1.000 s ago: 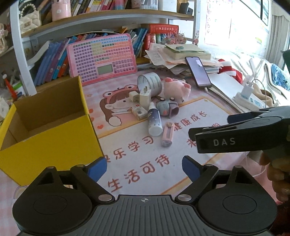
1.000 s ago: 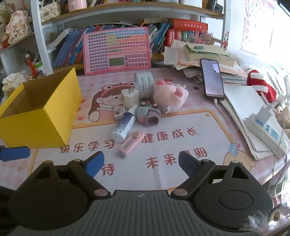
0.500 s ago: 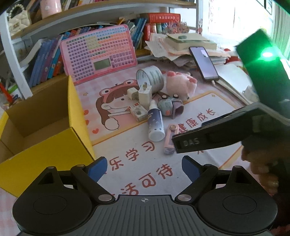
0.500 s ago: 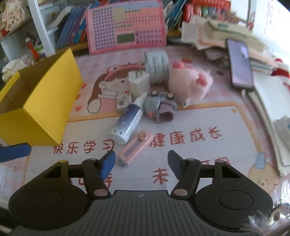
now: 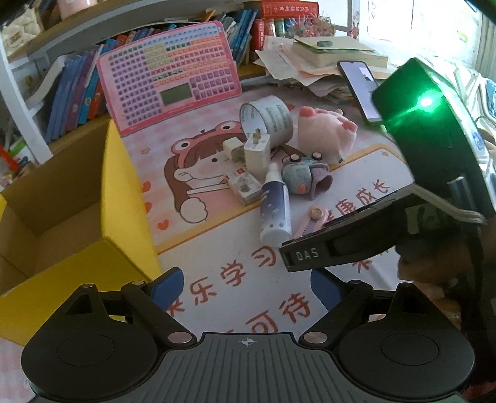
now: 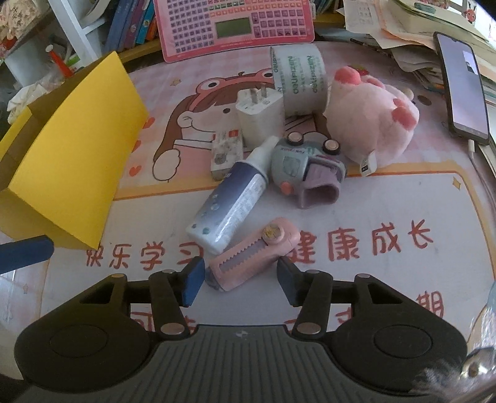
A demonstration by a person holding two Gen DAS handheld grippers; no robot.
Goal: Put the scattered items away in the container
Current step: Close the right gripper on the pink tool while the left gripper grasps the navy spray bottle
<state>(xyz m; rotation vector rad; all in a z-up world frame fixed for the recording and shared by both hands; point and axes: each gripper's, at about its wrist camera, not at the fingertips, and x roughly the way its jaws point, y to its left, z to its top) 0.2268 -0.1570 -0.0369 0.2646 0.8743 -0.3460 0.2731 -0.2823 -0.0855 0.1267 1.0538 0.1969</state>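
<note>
A pink utility knife (image 6: 251,257) lies on the printed mat, and my right gripper (image 6: 240,279) has come down around it. Its jaws are closing, with the knife between the blue pads and a thin gap still showing on each side. Beyond the knife lie a blue spray bottle (image 6: 229,204), a grey-purple toy car (image 6: 307,167), a pink plush (image 6: 372,114), a white charger (image 6: 260,117), a tape roll (image 6: 300,80) and a small box (image 6: 226,148). The open yellow box (image 5: 130,201) stands at the left. My left gripper (image 5: 245,285) hovers open and holds nothing.
A pink toy keyboard (image 6: 232,24) leans against the bookshelf at the back. A phone (image 6: 465,86) rests on stacked papers (image 5: 310,62) at the right. In the left wrist view the right gripper's body (image 5: 341,245) crosses in front of the items.
My right gripper has dropped forward onto the pink knife and its jaws have narrowed around it. The left gripper has drifted closer to the items, still wide open.
</note>
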